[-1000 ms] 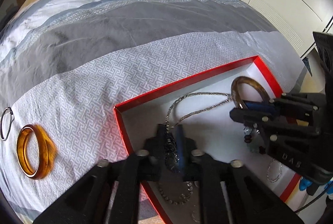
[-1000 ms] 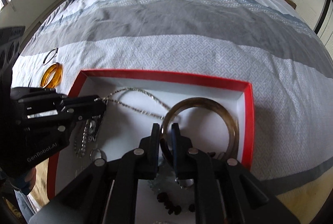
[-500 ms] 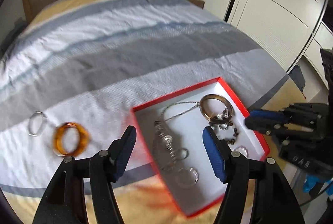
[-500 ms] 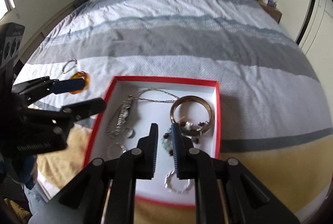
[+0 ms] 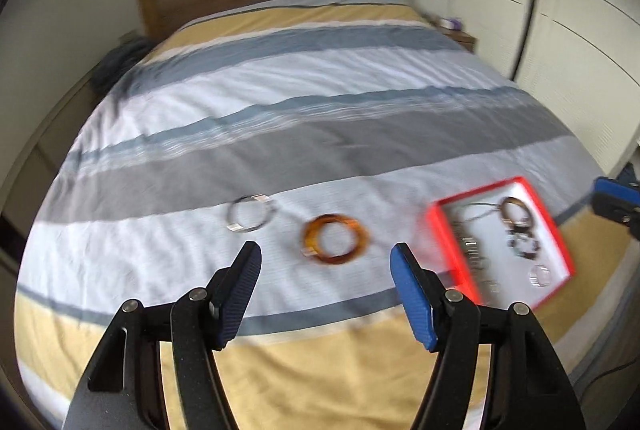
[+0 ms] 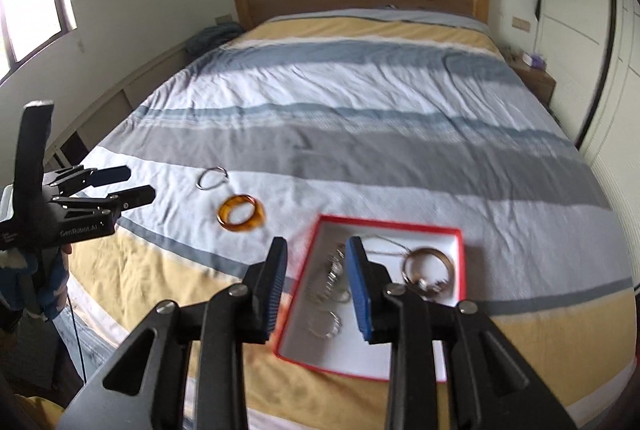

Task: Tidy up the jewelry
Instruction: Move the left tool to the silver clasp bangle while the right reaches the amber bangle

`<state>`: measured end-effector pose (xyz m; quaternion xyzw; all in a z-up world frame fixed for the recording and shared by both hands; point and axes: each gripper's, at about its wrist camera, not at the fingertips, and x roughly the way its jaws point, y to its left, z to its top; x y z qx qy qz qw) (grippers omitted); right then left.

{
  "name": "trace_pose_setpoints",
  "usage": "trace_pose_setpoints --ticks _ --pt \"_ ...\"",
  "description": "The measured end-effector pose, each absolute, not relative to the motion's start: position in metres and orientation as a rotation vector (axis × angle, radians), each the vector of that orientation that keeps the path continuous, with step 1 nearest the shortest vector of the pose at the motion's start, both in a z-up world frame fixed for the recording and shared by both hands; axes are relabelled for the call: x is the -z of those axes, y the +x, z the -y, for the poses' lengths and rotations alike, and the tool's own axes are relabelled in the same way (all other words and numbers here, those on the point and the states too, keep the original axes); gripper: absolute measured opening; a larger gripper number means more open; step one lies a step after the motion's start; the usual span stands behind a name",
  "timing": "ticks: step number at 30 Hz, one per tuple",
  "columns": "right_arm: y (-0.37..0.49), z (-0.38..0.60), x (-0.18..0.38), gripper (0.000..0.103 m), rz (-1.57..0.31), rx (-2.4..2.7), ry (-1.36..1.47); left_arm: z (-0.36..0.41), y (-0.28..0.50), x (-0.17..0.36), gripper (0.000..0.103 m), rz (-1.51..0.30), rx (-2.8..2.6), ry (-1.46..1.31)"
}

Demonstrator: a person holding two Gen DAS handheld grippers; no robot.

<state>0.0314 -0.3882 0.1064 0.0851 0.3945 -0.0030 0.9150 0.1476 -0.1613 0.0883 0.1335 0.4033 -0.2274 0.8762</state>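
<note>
Tongs have let go and drawn back: a second ago the left tongs (image 5: 326, 262) pinched the chain necklace (image 6: 332, 276) and the right tongs (image 6: 316, 250) the brown bangle (image 6: 428, 264) inside the red box (image 6: 384, 224); both now hang spread and empty above the bed (image 6: 360, 102). Necklace and bangle lie in the box among the smaller pieces (blurred, hard to name). Two items remain out on the bedspread, well apart from the box: the amber bangle (image 5: 335, 239) and, beside it, the thin silver bangle (image 5: 251, 213). The left tongs face the amber one, probably the next pickup.
</note>
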Motion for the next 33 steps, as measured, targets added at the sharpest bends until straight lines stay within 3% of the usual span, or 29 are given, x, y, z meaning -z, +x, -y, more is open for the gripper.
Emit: trace_pose_setpoints --ticks 11,22,27,33 --pt "0.114 0.34 -0.048 0.036 -0.904 -0.076 0.188 0.075 0.223 -0.025 0.07 -0.948 0.307 0.192" --pt "0.215 0.311 0.039 0.036 -1.019 -0.128 0.261 0.092 0.334 0.042 0.07 -1.032 0.238 0.093" --pt "0.236 0.302 0.077 0.036 -1.074 -0.144 0.265 0.109 0.36 0.074 0.062 -1.067 0.229 0.121" --pt "0.247 0.293 0.105 0.036 -1.109 -0.153 0.236 0.124 0.374 0.101 0.045 -1.082 0.223 0.151"
